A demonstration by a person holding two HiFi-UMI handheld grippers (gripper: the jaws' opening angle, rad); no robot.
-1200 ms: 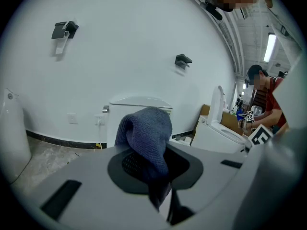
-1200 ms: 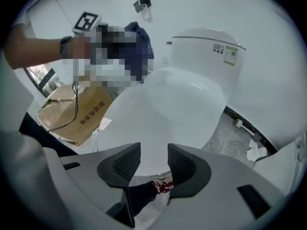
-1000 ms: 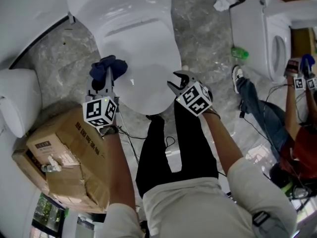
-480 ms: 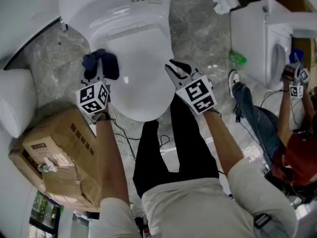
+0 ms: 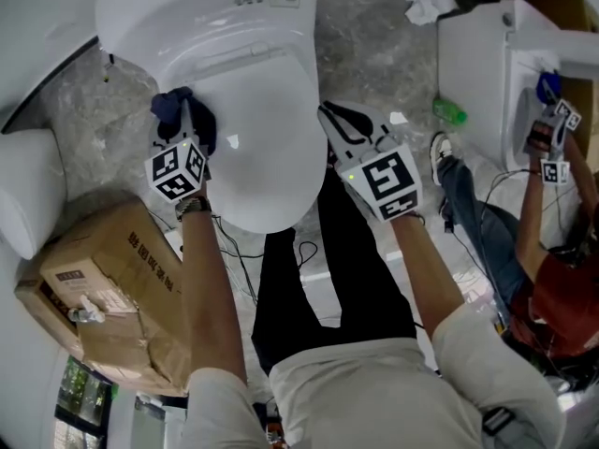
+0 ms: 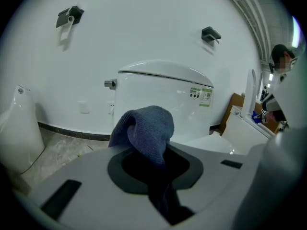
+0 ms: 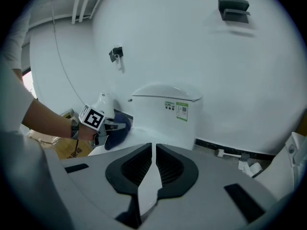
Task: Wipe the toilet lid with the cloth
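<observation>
Bathroom, contents as seen, largest first:

- Grey marble floor (image 5: 370,59), white walls on all sides
- Toilet, white: cistern (image 5: 187,17) at the back, toilet lid (image 5: 267,148) down and glossy; the operator's black-trousered legs stand hard against its front
- Second toilet (image 5: 477,54), off to the right, seat raised; a second person (image 5: 552,260) crouches beside it, holding their own pair of grippers up against it
- Cardboard box (image 5: 112,279), battered, on the floor close to the left of the bowl, under the operator's left forearm
- White ceramic fixture (image 5: 28,195), further left against the wall
- Right gripper (image 5: 335,124): held above the lid's right edge, not touching it; its jaws have just been closing and now stand all but together, nothing between them
- Left gripper (image 5: 184,143): at the lid's left rim, jaws pinching the cloth
- Cloth (image 6: 148,128): dark blue, bunched, bulging up over the jaw tips; whether it touches the lid cannot be told
- Thin black cables (image 5: 245,262), trailing on the floor by the operator's feet
- Crumpled paper (image 5: 423,6), by the far wall
- Green bottle (image 5: 452,108), lying at the second toilet's foot
</observation>
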